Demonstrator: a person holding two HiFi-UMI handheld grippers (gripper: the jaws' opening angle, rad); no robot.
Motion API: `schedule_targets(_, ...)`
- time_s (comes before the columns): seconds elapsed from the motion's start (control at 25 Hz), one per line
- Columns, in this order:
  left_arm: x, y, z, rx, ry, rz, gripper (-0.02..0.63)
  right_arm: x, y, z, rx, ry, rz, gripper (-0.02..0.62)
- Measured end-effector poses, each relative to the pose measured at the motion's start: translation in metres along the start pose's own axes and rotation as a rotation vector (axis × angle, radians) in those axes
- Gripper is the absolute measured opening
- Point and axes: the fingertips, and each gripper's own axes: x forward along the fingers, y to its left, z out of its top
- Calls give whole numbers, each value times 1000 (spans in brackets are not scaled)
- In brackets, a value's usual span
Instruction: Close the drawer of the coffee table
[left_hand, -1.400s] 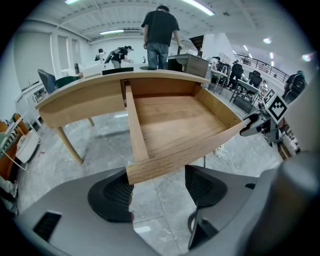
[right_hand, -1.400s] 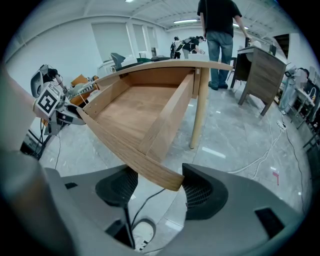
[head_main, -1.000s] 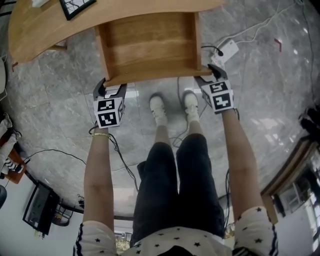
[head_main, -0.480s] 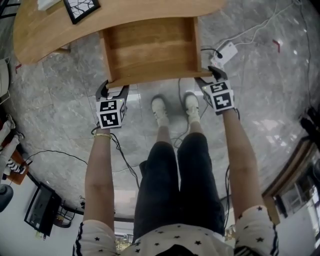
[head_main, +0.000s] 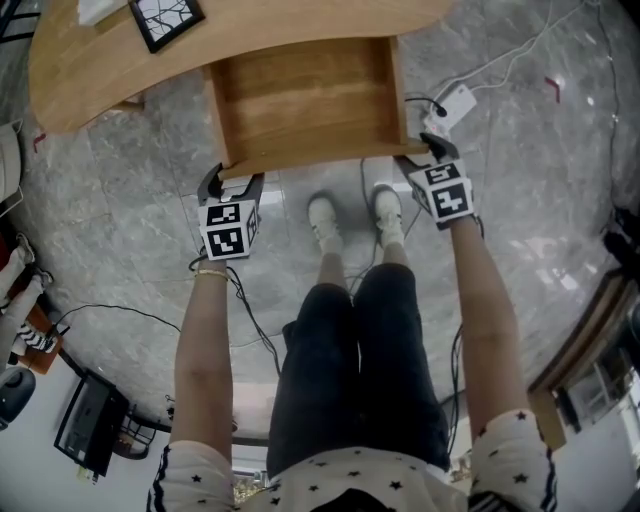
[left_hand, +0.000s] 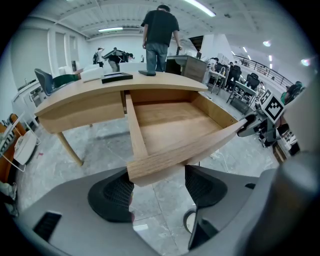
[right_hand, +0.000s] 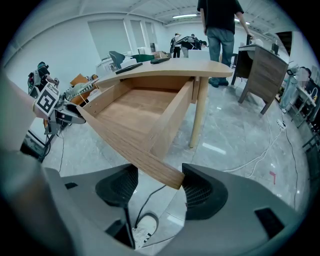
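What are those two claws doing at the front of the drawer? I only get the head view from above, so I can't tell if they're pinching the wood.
Observer: The left gripper view shows the left gripper with its jaws apart and the left corner of the drawer front between its pads. I cannot tell whether they touch the wood.
Operator: And the other claw?
Observer: Much the same. In its own view the right gripper has its jaws apart, with the panel's right end between them.
Operator: Is anyone else about?
Observer: Yes, a person in a dark top stands beyond the coffee table.
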Motion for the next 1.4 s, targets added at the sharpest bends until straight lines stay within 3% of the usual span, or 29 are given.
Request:
schedule_targets(0.92,3,-3,1,-9,1,-2,333,2,-6,0,-12,-7,1,285)
schedule_targets(1.4,13,6,18,-21,5,6,333,10,-15,23,-11,-23,2,285)
